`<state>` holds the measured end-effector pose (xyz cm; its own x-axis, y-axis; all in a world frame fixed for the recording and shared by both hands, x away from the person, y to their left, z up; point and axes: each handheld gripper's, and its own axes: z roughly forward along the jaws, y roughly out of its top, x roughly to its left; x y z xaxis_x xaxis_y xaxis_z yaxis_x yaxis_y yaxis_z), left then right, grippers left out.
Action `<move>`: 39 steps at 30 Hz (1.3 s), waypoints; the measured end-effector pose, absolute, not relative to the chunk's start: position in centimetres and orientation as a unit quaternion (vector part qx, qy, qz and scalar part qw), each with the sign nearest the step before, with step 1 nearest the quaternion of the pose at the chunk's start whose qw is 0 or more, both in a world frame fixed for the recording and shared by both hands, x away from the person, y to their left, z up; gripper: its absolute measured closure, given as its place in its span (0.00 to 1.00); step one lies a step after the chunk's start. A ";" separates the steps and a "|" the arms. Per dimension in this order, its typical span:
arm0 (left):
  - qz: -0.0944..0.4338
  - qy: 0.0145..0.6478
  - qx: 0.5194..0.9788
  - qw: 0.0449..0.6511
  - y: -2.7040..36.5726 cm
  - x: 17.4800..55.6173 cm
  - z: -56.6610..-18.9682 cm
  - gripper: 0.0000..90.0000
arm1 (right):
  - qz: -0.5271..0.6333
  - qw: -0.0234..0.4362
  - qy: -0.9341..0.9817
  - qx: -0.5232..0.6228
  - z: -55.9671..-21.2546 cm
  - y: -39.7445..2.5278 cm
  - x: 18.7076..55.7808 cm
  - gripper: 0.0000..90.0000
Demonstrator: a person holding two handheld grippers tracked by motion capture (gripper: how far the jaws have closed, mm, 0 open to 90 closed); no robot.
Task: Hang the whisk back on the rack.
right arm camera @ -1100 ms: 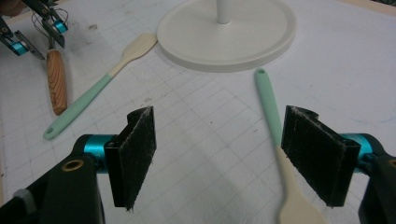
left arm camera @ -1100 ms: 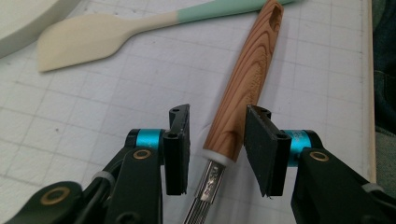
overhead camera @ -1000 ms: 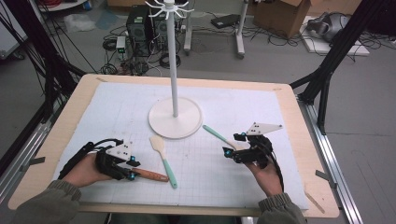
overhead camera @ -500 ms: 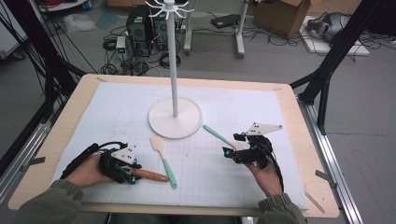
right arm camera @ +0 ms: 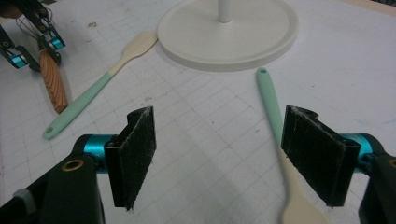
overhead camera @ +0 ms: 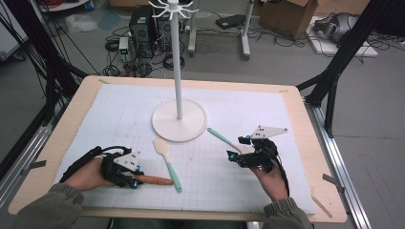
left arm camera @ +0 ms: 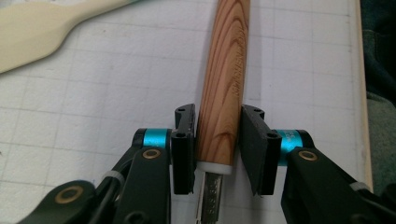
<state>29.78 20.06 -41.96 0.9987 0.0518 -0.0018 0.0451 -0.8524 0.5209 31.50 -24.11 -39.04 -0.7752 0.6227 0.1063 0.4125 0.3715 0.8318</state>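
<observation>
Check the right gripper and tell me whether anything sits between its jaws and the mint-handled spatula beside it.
Nothing visible does. The right gripper is open over bare mat, and the spatula lies free just inside its right jaw, handle toward the stand base. The other spatula lies well off to the side.

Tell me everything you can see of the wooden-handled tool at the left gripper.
The wooden-handled tool has a round, grained brown handle with faint lettering, a white collar, then a metal shank running back under the left gripper. It lies flat on the gridded mat, the jaws standing close on either side of the handle near the collar. Its working end is hidden.
</observation>
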 end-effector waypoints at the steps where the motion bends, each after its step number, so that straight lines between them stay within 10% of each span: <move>1: 0.006 0.025 0.962 0.270 20.1 29.8 -42.0 0.75 | 0.463 0.113 0.820 0.315 -39.0 -24.1 31.5 0.28; 39: 0.002 0.034 0.963 0.269 20.5 29.7 -40.1 0.79 | 0.460 0.112 0.824 0.312 -39.2 -23.7 31.5 0.28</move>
